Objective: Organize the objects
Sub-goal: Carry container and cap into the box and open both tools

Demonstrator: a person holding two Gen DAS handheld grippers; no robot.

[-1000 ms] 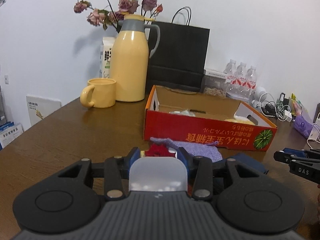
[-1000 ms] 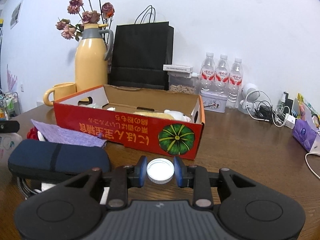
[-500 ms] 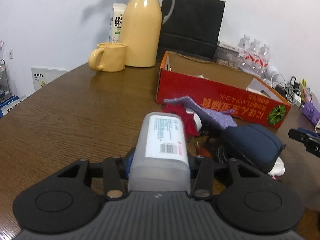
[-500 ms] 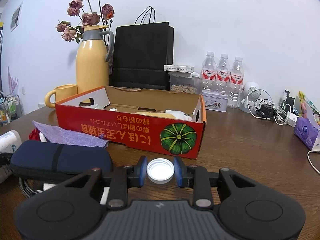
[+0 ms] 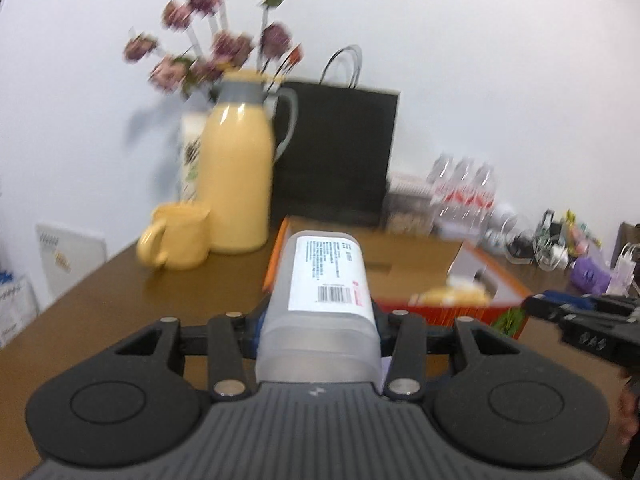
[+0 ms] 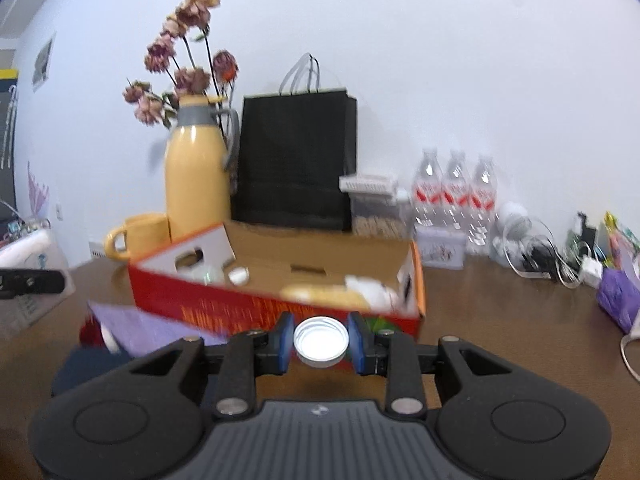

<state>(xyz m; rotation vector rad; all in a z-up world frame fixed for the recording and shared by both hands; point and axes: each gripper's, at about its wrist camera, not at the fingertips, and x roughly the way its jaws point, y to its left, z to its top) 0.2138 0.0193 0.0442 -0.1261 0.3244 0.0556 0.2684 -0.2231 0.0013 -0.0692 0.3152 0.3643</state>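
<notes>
White wall backs a brown wooden table (image 6: 500, 300) crowded along its far edge: a yellow jug (image 5: 236, 176) with dried pink flowers (image 5: 212, 56) behind it, a yellow mug (image 5: 176, 242), a black paper bag (image 6: 296, 160), three water bottles (image 6: 454, 196) with red labels, and a tangle of cables (image 6: 540, 256).

An open red cardboard box (image 6: 256, 306) sits mid-table. Yellow print runs along its front, too blurred to read, and a green picture shows at its lower right corner. A purple cloth (image 6: 132, 326) lies against the box's front left.

Between the two fingers of the left gripper (image 5: 318, 320) a cloudy plastic bottle (image 5: 320, 300) is clamped, lying along the gripper and raised above the table in front of the box. Its white label carries fine blue print, a barcode and a small red mark; the text is too small to read.

In the right gripper (image 6: 320, 340) a white round cap (image 6: 320, 340) is pinched by its rim between the blue pads (image 6: 286, 340), its hollow side facing the camera, held above the table just before the box's front wall.
</notes>
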